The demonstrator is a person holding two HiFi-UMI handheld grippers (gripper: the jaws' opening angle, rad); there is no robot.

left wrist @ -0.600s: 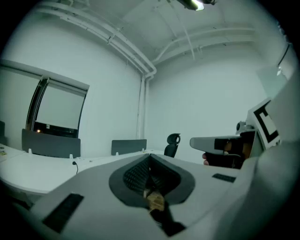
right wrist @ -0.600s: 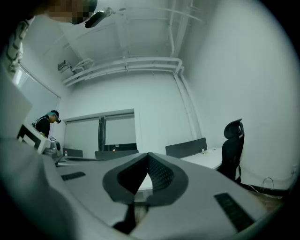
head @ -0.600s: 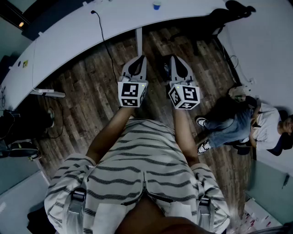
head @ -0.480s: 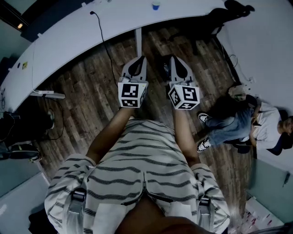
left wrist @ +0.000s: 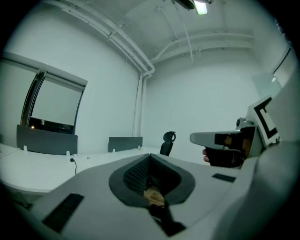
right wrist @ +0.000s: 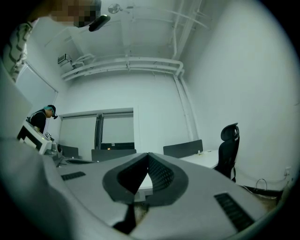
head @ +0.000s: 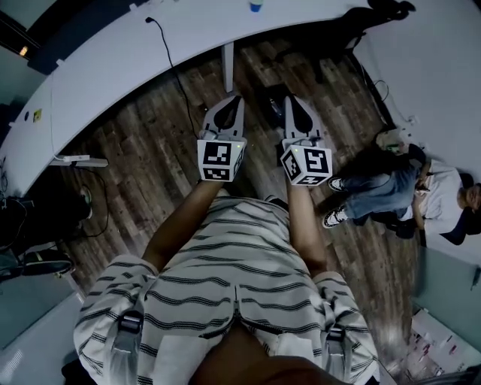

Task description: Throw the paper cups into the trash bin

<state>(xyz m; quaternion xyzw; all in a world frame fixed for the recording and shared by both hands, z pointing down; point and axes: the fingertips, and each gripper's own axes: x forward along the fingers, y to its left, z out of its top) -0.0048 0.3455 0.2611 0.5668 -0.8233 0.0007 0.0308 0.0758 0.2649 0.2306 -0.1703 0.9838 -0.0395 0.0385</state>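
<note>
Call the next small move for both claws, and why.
Probably step toward the white desk and open one claw. The left claw and right claw are both shut and empty, held level above the wood floor. The only cup-like thing in view is a small blue object on the desk, well ahead of them.

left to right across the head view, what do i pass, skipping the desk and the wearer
power strip → left tool → right tool → seated person
</note>
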